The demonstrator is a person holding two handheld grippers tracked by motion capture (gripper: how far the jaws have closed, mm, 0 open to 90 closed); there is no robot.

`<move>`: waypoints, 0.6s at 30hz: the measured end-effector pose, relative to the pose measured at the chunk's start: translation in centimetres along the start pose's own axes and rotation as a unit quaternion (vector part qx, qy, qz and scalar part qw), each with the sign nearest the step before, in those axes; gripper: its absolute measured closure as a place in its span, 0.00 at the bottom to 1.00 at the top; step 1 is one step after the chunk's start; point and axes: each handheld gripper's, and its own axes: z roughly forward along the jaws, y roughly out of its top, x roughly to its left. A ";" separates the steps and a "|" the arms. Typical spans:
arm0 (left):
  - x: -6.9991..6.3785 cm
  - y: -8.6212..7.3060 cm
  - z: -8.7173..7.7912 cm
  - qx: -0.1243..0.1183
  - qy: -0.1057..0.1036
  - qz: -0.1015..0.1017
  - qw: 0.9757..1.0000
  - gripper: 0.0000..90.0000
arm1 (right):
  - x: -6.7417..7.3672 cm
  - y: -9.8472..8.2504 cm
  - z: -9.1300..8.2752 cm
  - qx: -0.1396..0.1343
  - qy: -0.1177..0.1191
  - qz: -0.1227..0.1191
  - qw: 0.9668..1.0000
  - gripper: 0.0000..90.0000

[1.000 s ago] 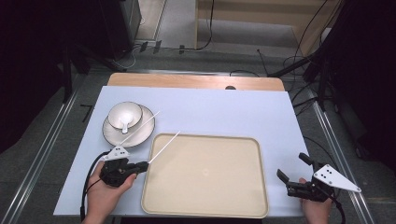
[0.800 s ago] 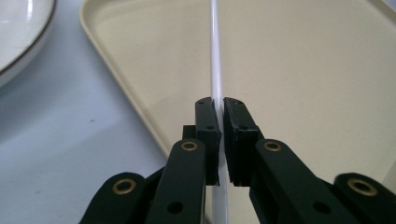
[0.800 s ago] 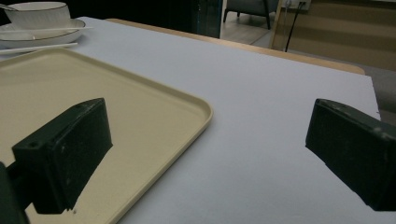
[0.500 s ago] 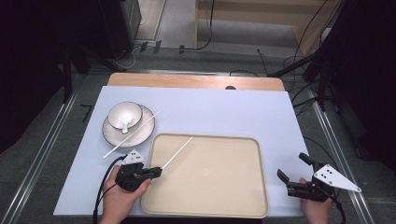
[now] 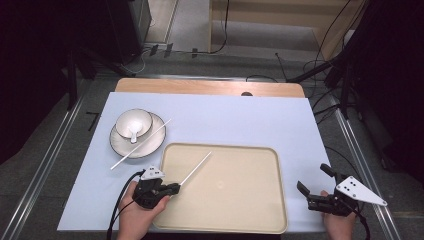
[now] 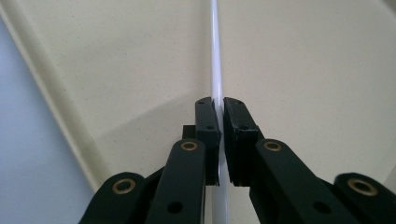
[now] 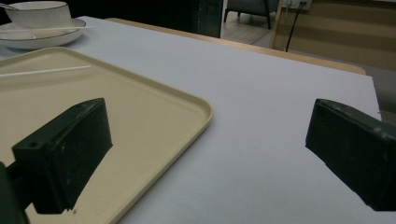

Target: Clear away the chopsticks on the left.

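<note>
Left claw (image 6: 219, 109) clamped on thin, straight white chopstick (image 6: 215, 56); right claw (image 7: 208, 154) apart.

The left hand (image 5: 137, 212) comes in from the bottom edge of the high view, wrapped around the body of the left gripper (image 5: 175, 187), which points up and to the right with its grey plate on top and its cable looping back beside the wrist. In the left gripper view its two black jaws stand nearly together, pads pinched. The right hand (image 5: 339, 222) sits low at the right edge, holding the right gripper (image 5: 312, 181) aimed leftward, grey plate outward. Its jaws are spread wide apart with nothing between them.
</note>
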 end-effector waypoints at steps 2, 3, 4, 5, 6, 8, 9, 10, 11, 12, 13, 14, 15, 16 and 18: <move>-0.1 -0.1 0.3 0.002 0.007 0.005 1.000 0.95 | 0.0 0.0 0.0 0.000 0.000 0.001 1.000 0.00; -0.2 -0.2 0.5 0.003 0.010 0.007 1.000 0.95 | 0.0 0.0 0.0 0.000 -0.001 0.001 1.000 0.00; -0.3 -0.3 0.6 0.007 0.015 0.010 1.000 0.95 | 0.0 0.0 0.0 -0.001 -0.001 0.001 1.000 0.00; -0.3 -0.3 0.7 0.004 0.014 0.008 1.000 0.95 | 0.0 0.0 -0.1 -0.001 -0.001 0.000 1.000 0.00; -0.3 -0.3 0.7 0.003 0.013 0.007 1.000 0.95 | 0.0 0.0 -0.1 -0.001 -0.002 0.001 1.000 0.00; -0.5 -0.3 0.8 0.003 0.018 0.004 1.000 0.95 | -0.1 0.0 -0.1 -0.002 -0.002 0.000 1.000 0.00; -0.5 -0.3 0.8 0.003 0.018 0.004 1.000 0.94 | -0.1 0.0 -0.1 -0.002 -0.002 0.000 1.000 0.00; -0.6 -0.3 0.9 0.002 0.021 0.002 1.000 0.94 | -0.1 0.0 -0.1 -0.001 -0.002 0.001 1.000 0.00; -0.6 -0.3 0.9 0.002 0.021 0.002 1.000 0.94 | -0.1 0.0 -0.1 -0.001 -0.002 0.000 1.000 0.00; -0.6 -0.3 0.9 0.002 0.021 0.003 1.000 0.94 | 0.0 0.0 0.0 -0.001 -0.001 0.000 1.000 0.00; -0.6 -0.3 0.9 0.002 0.023 0.004 1.000 0.94 | 0.0 0.0 0.0 0.000 -0.001 -0.001 1.000 0.00; -0.7 -0.3 0.9 0.001 0.022 0.004 1.000 0.93 | 0.0 0.1 0.0 0.000 -0.001 -0.002 1.000 0.00; -0.6 -0.3 0.9 0.002 0.021 0.003 1.000 0.93 | 0.0 0.1 -0.1 0.000 0.000 -0.002 1.000 0.00; -0.6 -0.3 0.9 0.002 0.021 0.003 1.000 0.92 | 0.0 0.1 -0.1 0.000 0.000 -0.002 1.000 0.00; -0.5 -0.2 0.9 0.000 0.014 0.002 1.000 0.90 | 0.0 0.1 -0.1 -0.001 -0.002 0.000 1.000 0.00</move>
